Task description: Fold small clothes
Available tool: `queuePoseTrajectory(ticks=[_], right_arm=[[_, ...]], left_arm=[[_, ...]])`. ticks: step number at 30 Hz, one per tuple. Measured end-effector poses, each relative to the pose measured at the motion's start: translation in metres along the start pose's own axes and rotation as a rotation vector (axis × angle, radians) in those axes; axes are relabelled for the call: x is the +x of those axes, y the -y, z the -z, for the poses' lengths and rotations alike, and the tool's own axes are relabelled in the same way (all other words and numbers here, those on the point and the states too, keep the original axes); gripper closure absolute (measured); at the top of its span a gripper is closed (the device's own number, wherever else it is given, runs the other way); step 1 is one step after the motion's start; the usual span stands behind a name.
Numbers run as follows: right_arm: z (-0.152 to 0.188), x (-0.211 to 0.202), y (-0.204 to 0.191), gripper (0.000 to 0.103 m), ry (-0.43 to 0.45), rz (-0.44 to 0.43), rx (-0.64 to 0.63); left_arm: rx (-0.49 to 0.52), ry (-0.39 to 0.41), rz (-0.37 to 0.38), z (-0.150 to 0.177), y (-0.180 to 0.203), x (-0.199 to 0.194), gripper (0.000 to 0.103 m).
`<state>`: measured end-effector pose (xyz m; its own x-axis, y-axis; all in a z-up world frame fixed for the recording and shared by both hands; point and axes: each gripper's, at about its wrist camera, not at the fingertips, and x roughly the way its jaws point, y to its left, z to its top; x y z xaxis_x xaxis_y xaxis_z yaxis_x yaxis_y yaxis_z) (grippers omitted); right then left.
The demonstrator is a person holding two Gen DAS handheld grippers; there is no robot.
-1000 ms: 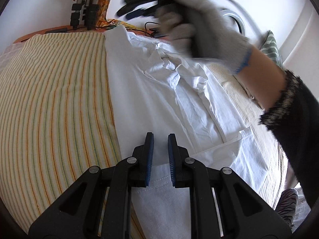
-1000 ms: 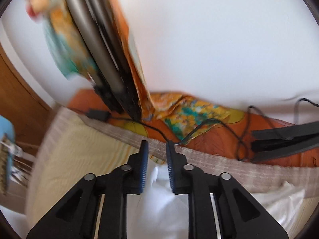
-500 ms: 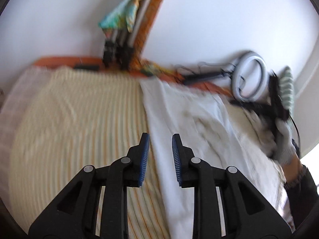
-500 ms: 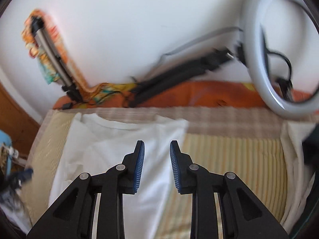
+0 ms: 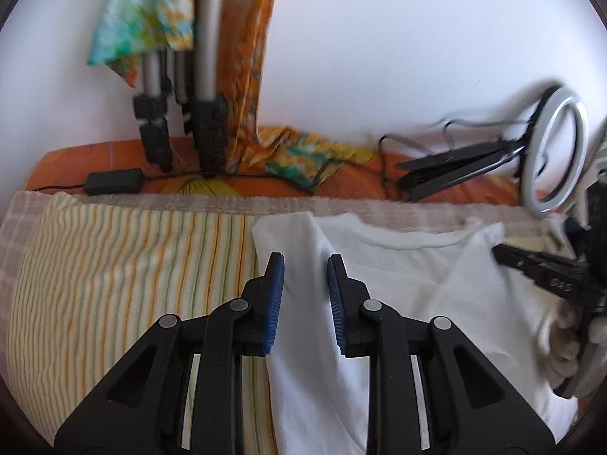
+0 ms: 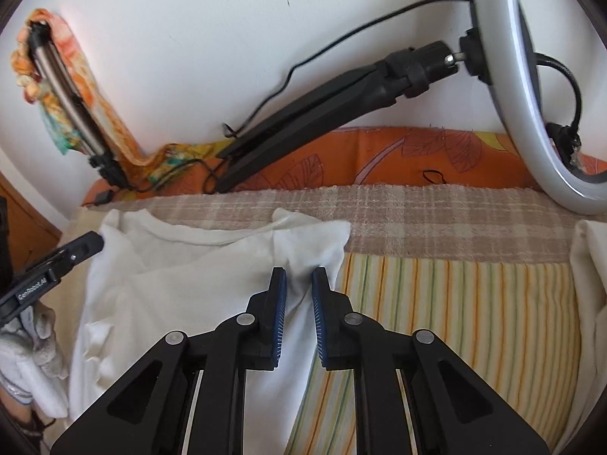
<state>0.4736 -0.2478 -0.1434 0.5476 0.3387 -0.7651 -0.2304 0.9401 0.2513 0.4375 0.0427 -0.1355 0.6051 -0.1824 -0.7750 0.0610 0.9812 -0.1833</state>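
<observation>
On the striped cloth (image 5: pixel 114 265): one white shirt (image 5: pixel 398 284), spread flat, collar toward the wall. Left tongs (image 5: pixel 302 265), spread, nothing pinched, over the shirt's left shoulder. Right tongs (image 6: pixel 298 278), spread, nothing pinched, over its right shoulder.

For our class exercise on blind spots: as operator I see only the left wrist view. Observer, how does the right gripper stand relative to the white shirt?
Observer: The right gripper is open over the white shirt, at its corner beside the striped sheet.
Operator: Any marking on my gripper?
Observer: The left gripper has white lettering along its side.
Operator: Is my hand bare?
Observer: No, the left hand wears a white glove.
</observation>
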Motion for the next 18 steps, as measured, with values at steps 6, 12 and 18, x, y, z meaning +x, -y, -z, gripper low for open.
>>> queuePoseTrajectory(ticks=[6,12,18], right_arm=[[-0.002,-0.002,-0.008,0.090,0.001,0.000,-0.050],[0.002,-0.030,0.042,0.085,0.071,-0.110,0.154],[0.005,-0.016,0.048,0.084,0.030,-0.133,0.161]], left_arm=[[-0.037,-0.013,0.046,0.001,-0.010,0.005,0.080],[-0.201,0.081,0.093,-0.002,-0.060,-0.030,0.080],[-0.103,-0.003,0.044,0.001,-0.049,-0.007,0.080]])
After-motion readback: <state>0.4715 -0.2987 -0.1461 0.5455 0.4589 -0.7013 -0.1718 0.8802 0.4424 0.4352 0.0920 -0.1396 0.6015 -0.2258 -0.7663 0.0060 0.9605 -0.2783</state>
